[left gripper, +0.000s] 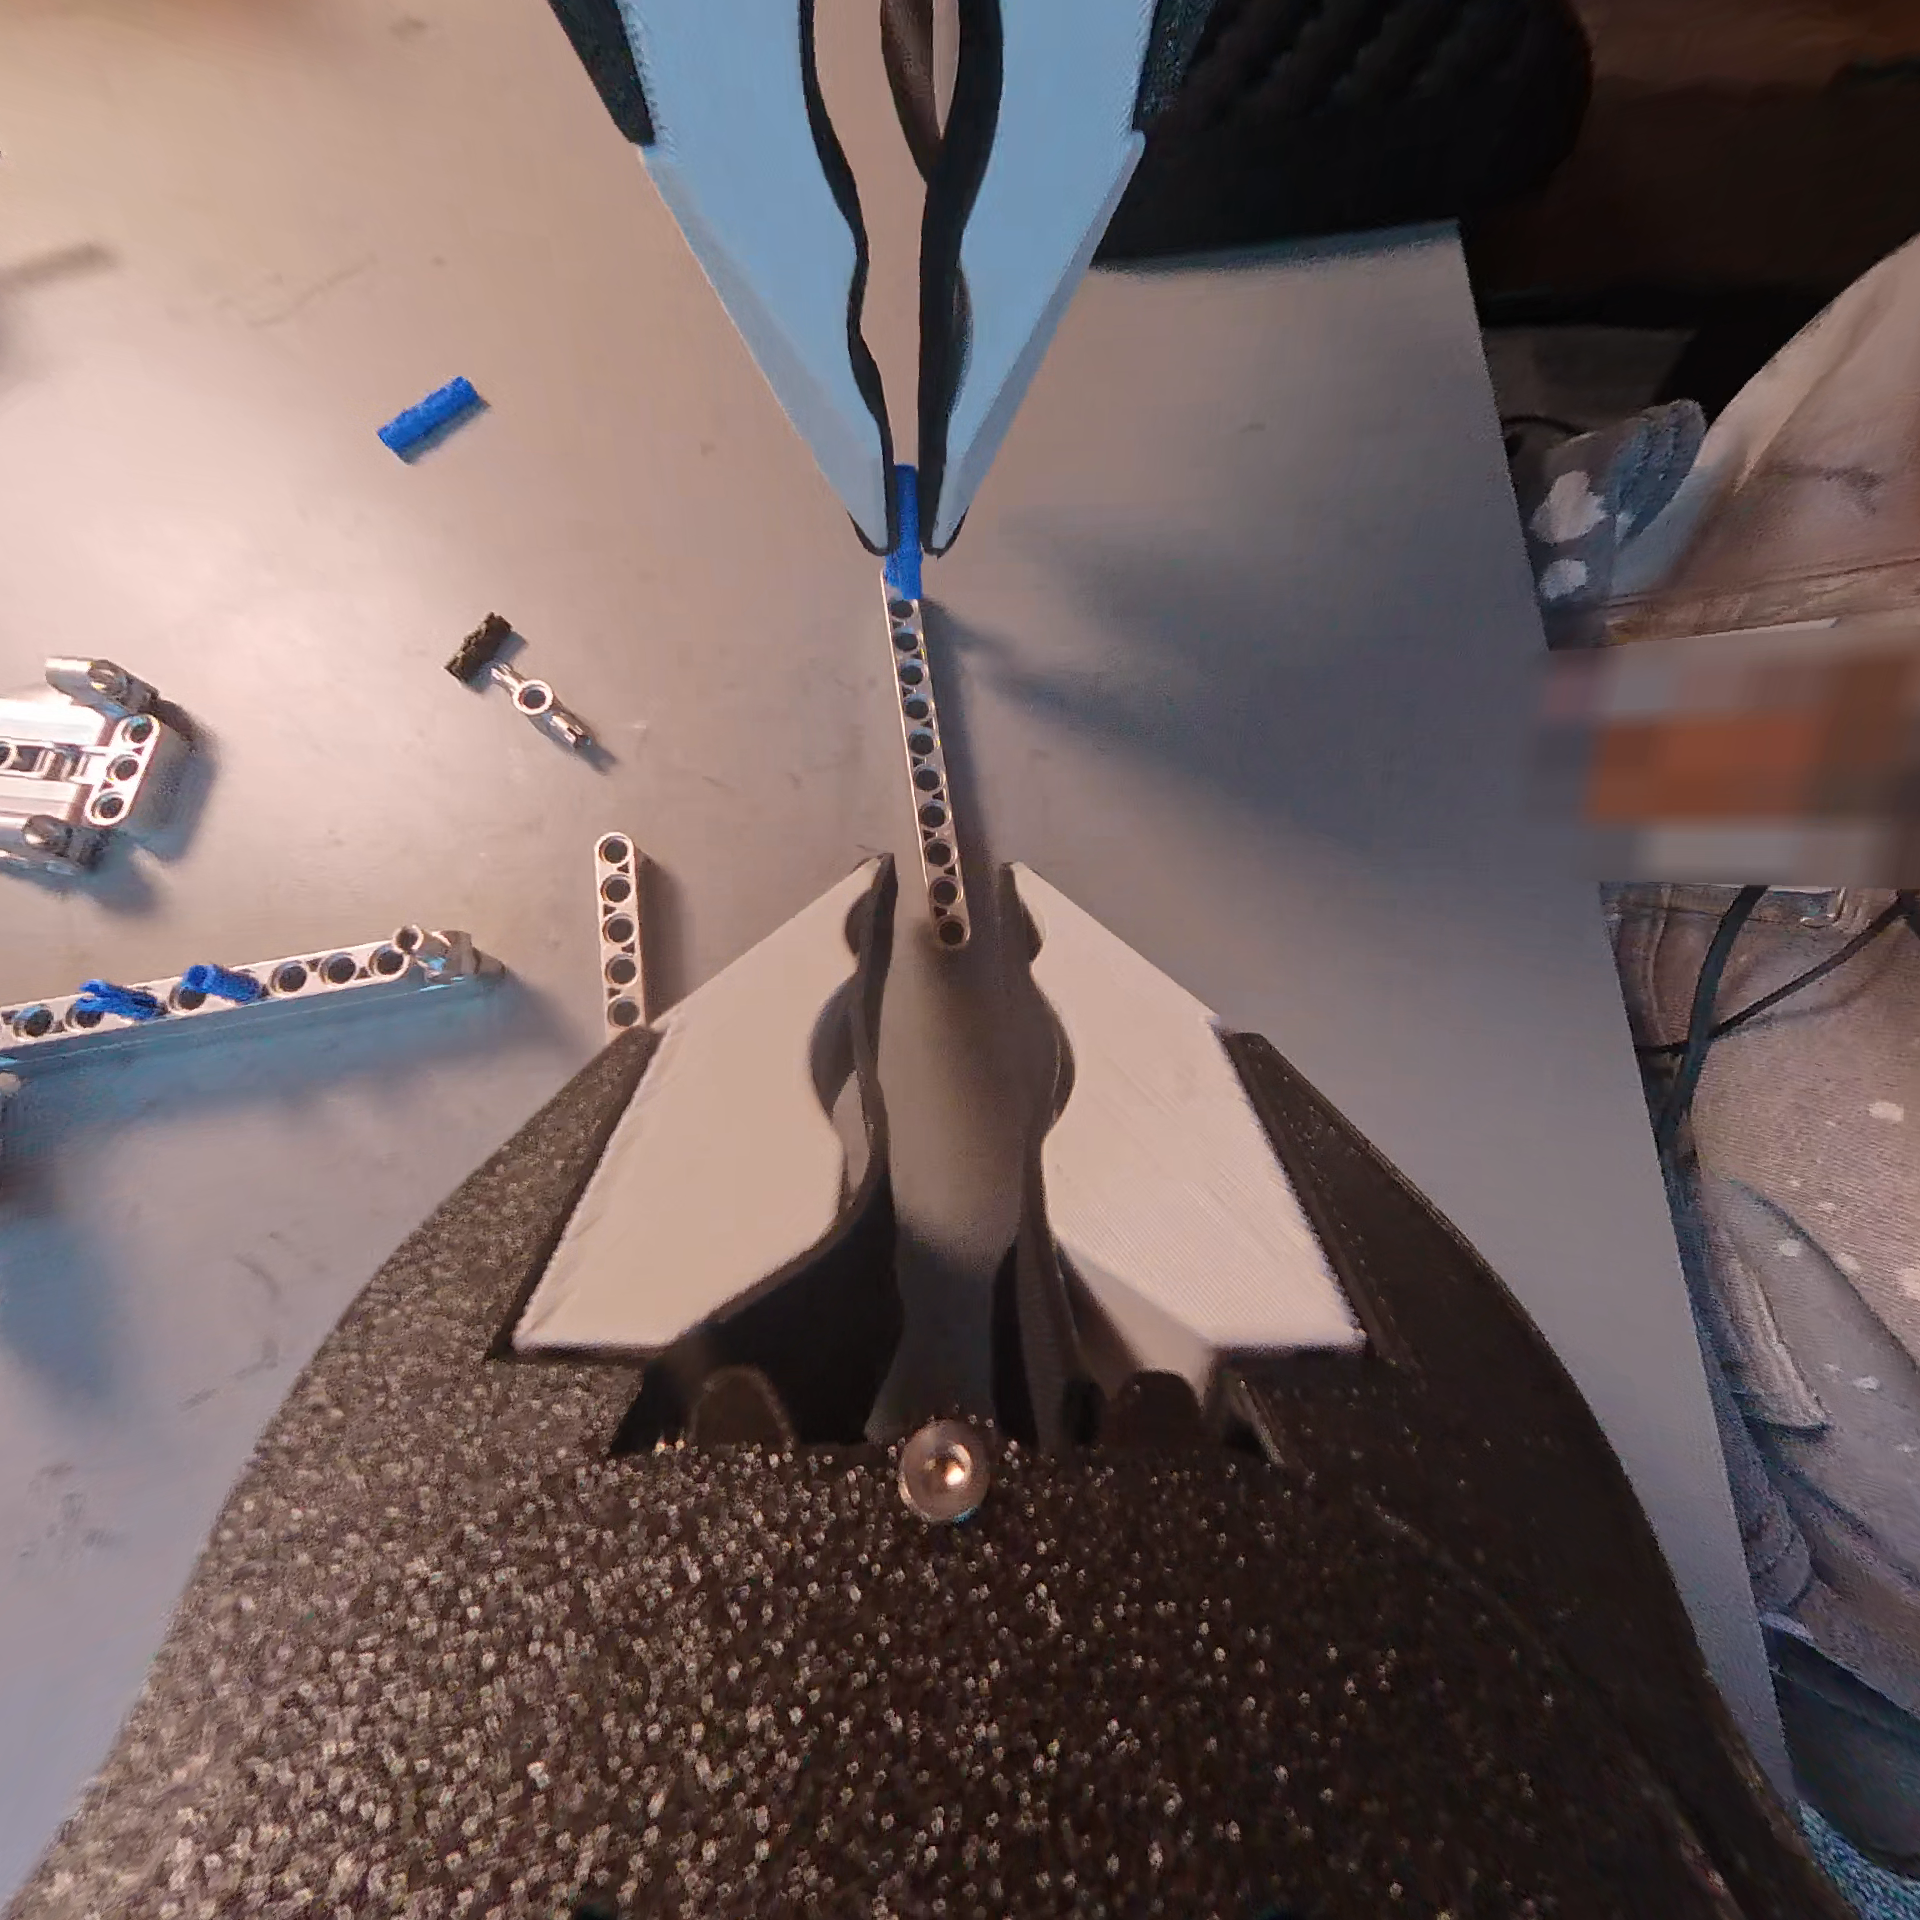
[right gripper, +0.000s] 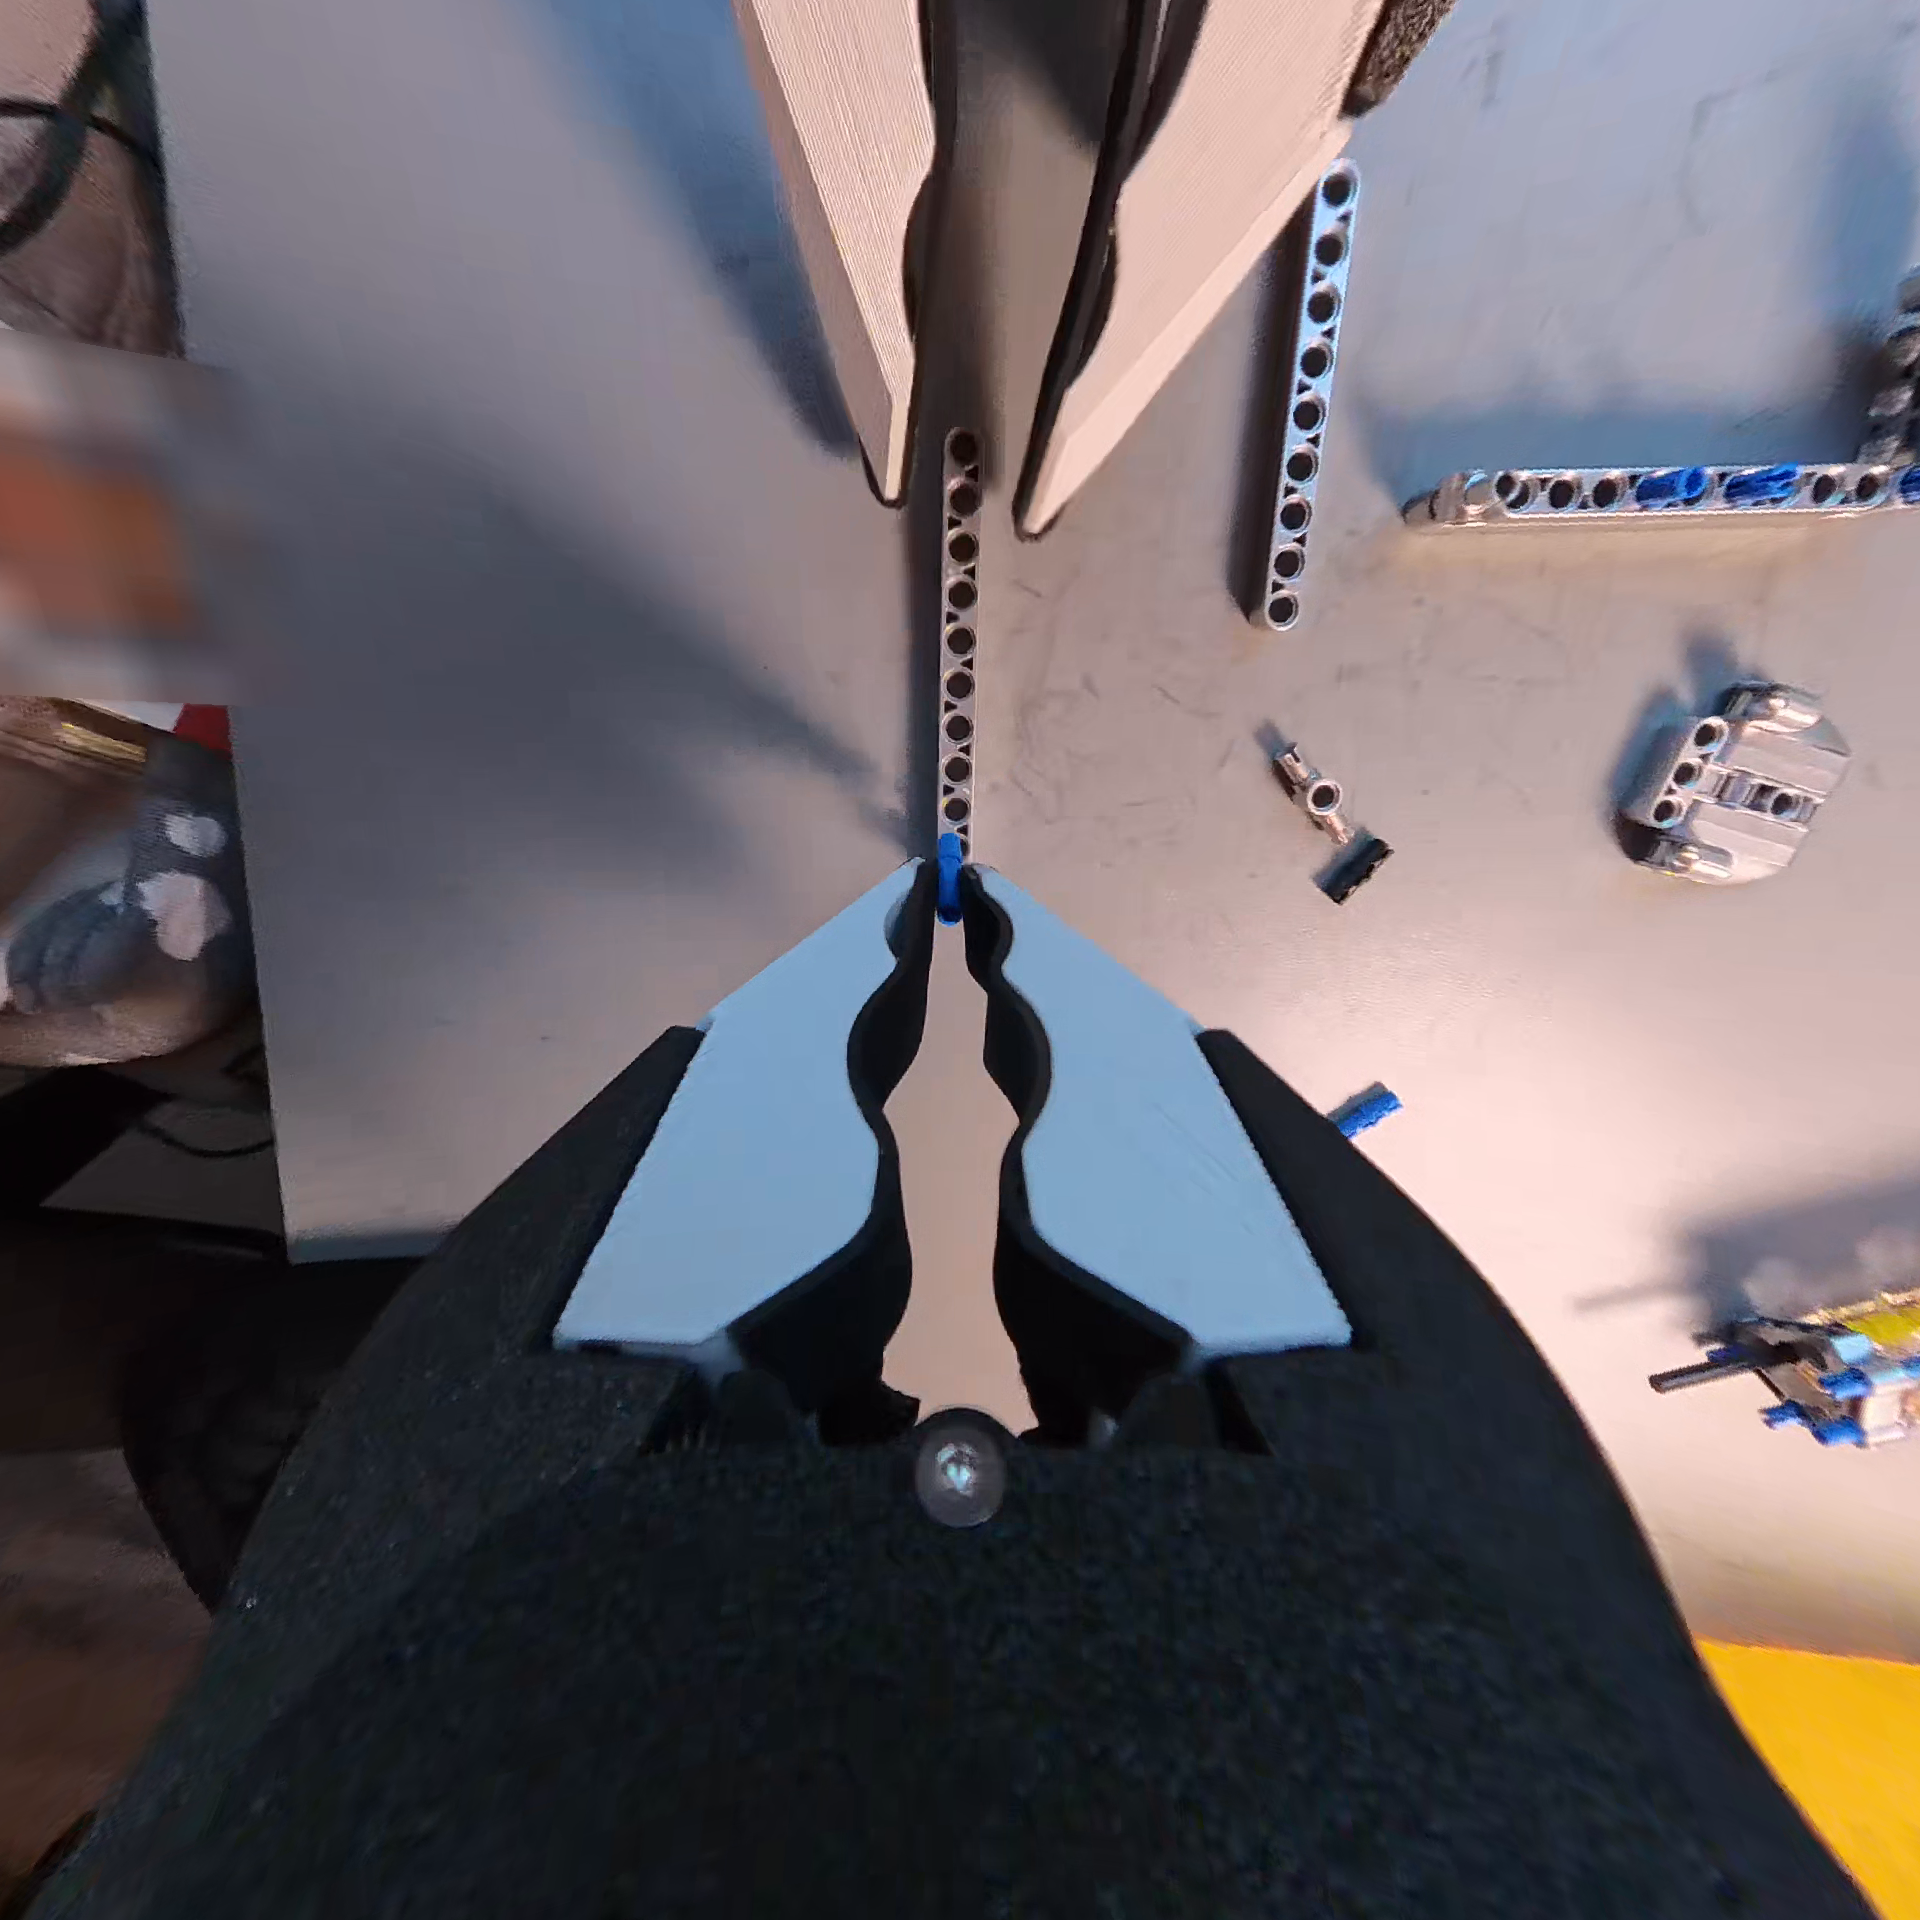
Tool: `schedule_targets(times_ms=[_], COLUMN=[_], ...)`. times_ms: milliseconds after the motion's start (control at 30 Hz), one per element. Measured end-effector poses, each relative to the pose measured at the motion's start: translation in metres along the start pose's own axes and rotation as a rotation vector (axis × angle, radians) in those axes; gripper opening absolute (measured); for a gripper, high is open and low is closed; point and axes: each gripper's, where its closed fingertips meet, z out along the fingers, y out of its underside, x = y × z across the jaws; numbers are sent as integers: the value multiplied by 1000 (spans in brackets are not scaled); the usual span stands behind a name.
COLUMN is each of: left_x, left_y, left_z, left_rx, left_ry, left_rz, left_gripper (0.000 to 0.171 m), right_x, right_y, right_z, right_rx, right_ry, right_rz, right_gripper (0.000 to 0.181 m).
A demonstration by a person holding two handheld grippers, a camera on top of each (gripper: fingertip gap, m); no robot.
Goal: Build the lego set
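Left wrist view: the left tool (left gripper: 948, 868) stands with its fingers apart, one on either side of the near end of a grey perforated beam (left gripper: 925, 764); no contact with the beam can be confirmed. The beam runs straight ahead over the grey counter (left gripper: 1247, 623). At its far end, the right tool (left gripper: 911, 540) is closed on a blue pin (left gripper: 904, 520) that meets the beam's last hole. To the left lie a loose blue pin (left gripper: 428, 416), a small black-and-grey connector (left gripper: 520, 681), a short grey beam (left gripper: 619, 928), a long beam assembly carrying blue pins (left gripper: 249, 992) and a grey panel piece (left gripper: 78, 769).

Right wrist view: the right tool (right gripper: 948, 883) pinches the blue pin (right gripper: 949, 878) at its fingertips, against the near end of the beam (right gripper: 959, 634). The left tool (right gripper: 961, 499), spread open, flanks the far end. To the right lie a second grey beam (right gripper: 1311, 400), the connector (right gripper: 1330, 816), the panel piece (right gripper: 1730, 784) and a small blue-and-yellow assembly (right gripper: 1818, 1382).
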Motion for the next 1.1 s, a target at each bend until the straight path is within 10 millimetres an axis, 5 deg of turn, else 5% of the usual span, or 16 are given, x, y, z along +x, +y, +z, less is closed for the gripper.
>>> schedule_targets(times_ms=[1100], left_x=[-2], left_y=[1], left_z=[8], left_rx=[-40], left_ry=[-24], left_rz=[-119], left_gripper=[5], right_x=[2], right_y=[-15], right_z=[12], right_rx=[-34], right_ry=[20], right_rz=[-27], right_gripper=[2])
